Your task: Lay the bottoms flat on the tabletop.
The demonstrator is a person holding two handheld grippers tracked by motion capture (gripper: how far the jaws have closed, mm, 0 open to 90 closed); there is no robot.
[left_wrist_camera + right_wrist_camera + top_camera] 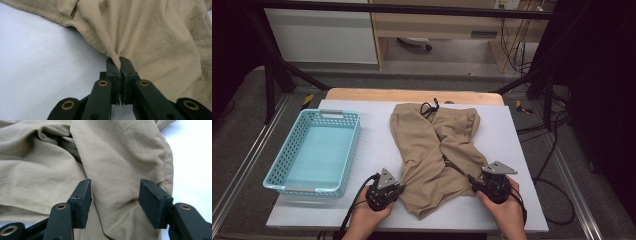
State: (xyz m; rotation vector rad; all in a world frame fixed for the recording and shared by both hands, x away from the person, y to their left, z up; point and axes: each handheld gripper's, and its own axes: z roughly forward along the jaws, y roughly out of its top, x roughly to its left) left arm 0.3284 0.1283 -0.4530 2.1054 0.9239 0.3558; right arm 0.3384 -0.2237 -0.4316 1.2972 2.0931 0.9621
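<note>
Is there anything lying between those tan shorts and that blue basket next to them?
Nothing visible. Bare white table cover separates the crumpled tan cloth shorts from the empty light blue plastic basket. The left gripper is already shut on the shorts' edge.

Right hand-held gripper [113, 203] jaws apart over crumpled tan shorts [117, 157], white table [192, 157] beside.

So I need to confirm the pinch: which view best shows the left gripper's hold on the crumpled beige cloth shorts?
The left gripper view: the left gripper shuts on a fold of the beige shorts. The high view shows it small at their edge; the right gripper view shows just fabric.
</note>
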